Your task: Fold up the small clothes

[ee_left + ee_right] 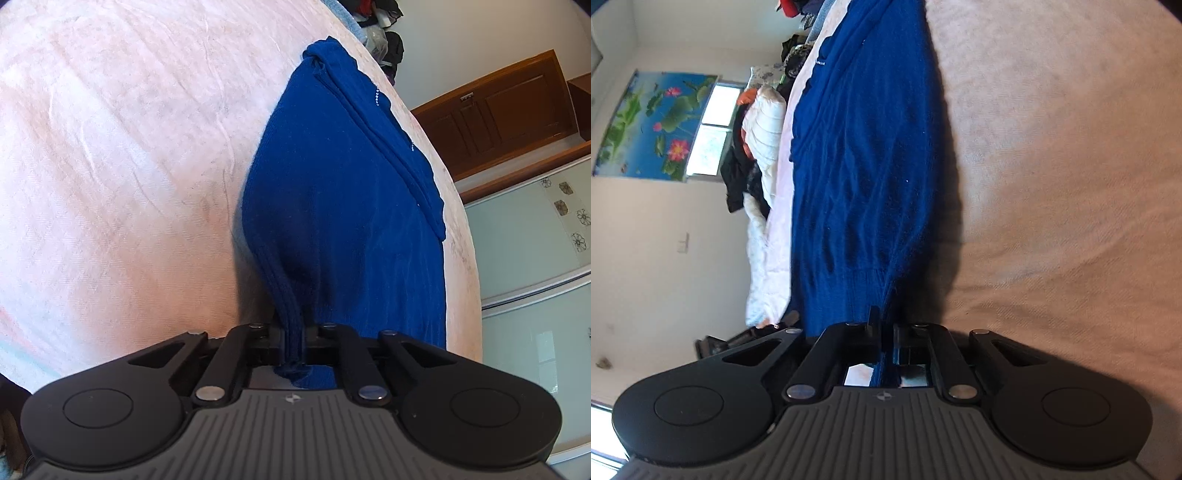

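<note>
Pinching the ribbed hem of the blue knit sweater [332,206], the left gripper [293,343] is closed on a bunched fold. The right gripper [886,343] is clamped on another hem edge. The sweater is stretched over the pink bedspread [110,166], near its edge; wide bare bedspread is seen alongside.

Royal-blue knit sweater [332,206] [864,158], ribbed hem bunched between left gripper [294,341] fingers, other edge pinched in right gripper [886,339], body stretching ahead, rumpled.
</note>
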